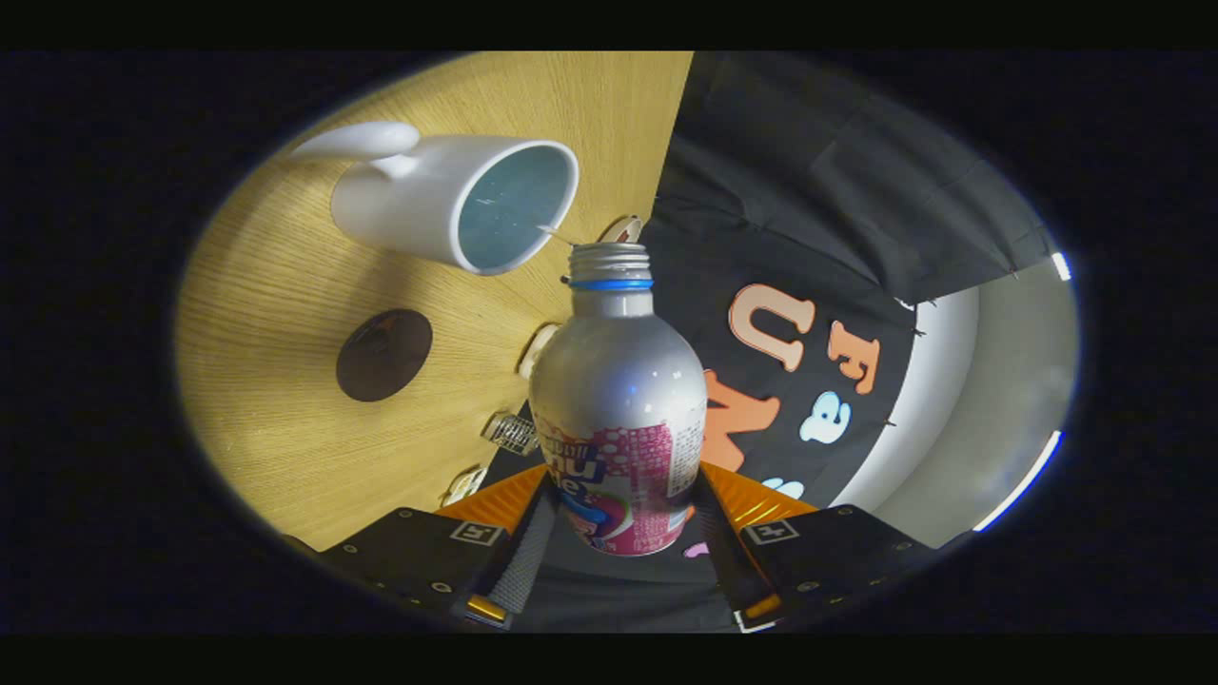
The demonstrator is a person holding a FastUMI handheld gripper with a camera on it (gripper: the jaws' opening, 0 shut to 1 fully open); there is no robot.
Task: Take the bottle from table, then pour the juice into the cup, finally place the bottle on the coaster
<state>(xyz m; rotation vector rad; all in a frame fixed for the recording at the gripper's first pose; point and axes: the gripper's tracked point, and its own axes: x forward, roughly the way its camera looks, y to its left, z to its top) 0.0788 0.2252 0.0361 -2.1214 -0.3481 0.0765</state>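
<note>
- Now my gripper (618,533) is clamping the bottle (618,409); both fingers (521,557) are pressing on its lower labelled part, one on each side, closed only as far as the bottle's width allows.
- I am holding the bottle lifted off the table (276,314), with the whole scene rolled sideways around it.
- Its silver body is standing straight out ahead of my fingers; the cap is off, and the threaded neck with a blue ring is showing at the far end.
- The mouth is pointing toward the white cup (457,200), ending just short of the rim, slightly to one side of it.
- The cup is sitting on the wooden table beyond the bottle, its opening facing me and its handle on the far side.
- A dark round coaster (383,354) is lying on the table beside the bottle's shoulder, nearer to my fingers than the cup, well apart from it.
- I cannot tell whether any juice is flowing.
</note>
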